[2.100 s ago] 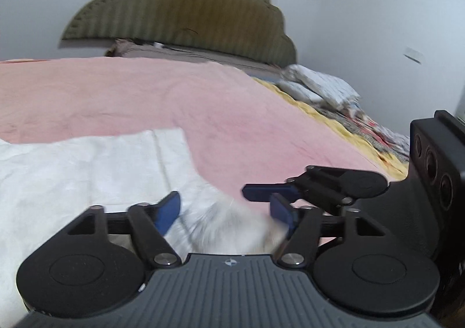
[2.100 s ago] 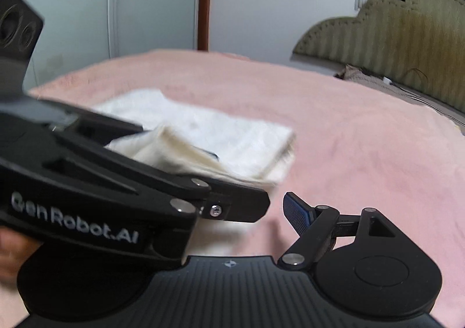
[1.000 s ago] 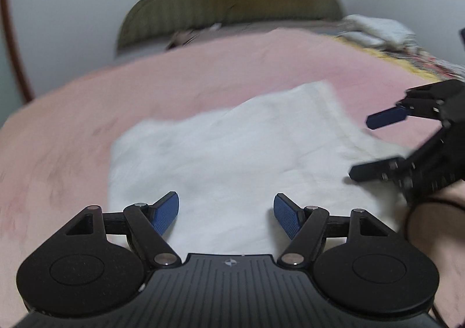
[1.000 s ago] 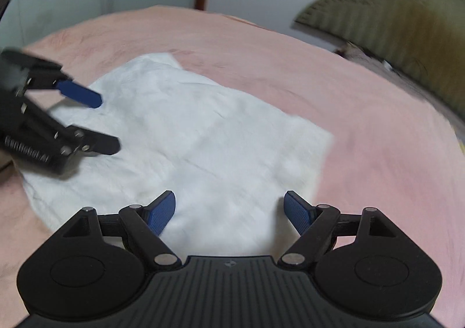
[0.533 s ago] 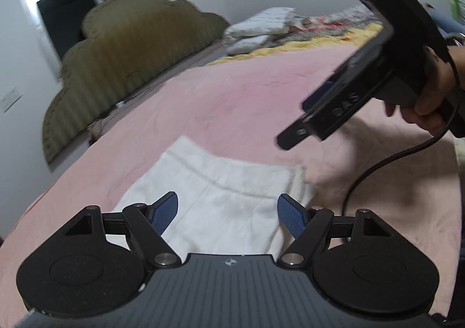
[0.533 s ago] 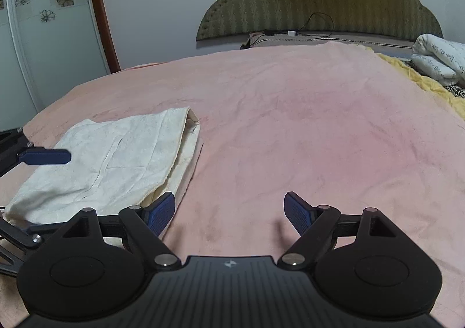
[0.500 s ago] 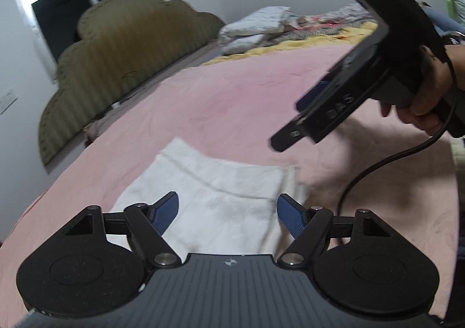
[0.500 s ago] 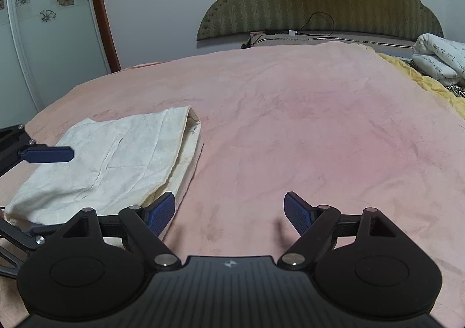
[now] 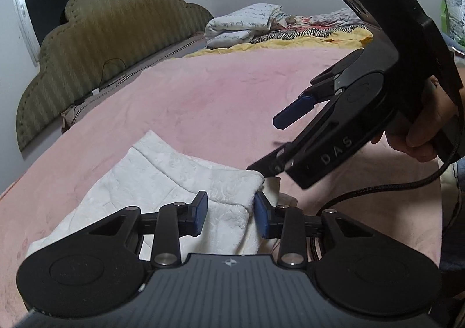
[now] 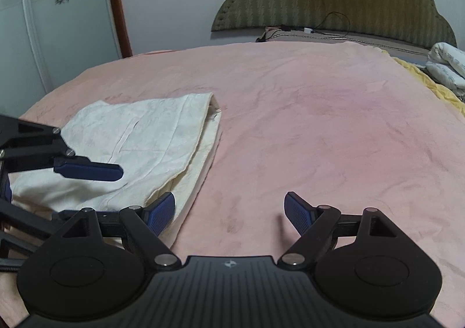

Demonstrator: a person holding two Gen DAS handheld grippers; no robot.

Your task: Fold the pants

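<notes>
The white pants (image 9: 162, 182) lie folded into a flat stack on the pink bedspread (image 9: 209, 95); they also show in the right wrist view (image 10: 139, 142). My left gripper (image 9: 231, 213) hangs just above the stack's near corner, jaws partly closed with a fold of white cloth between the pads, not clamped. It also shows in the right wrist view (image 10: 87, 171). My right gripper (image 10: 229, 211) is open and empty above bare bedspread, just right of the stack; in the left wrist view it (image 9: 273, 142) hovers beside the corner.
An olive padded headboard (image 10: 334, 2) stands at the far end of the bed. Folded white bedding (image 9: 244, 23) and a yellow blanket (image 9: 290, 41) lie along the far right side. A black cable (image 9: 407, 182) trails from the right gripper. A wardrobe (image 10: 52, 17) stands at left.
Both grippers let go of the cloth and drew back, leaving the pants folded. In the last half second my left gripper's jaws have narrowed over the stack's corner; the right gripper stays open.
</notes>
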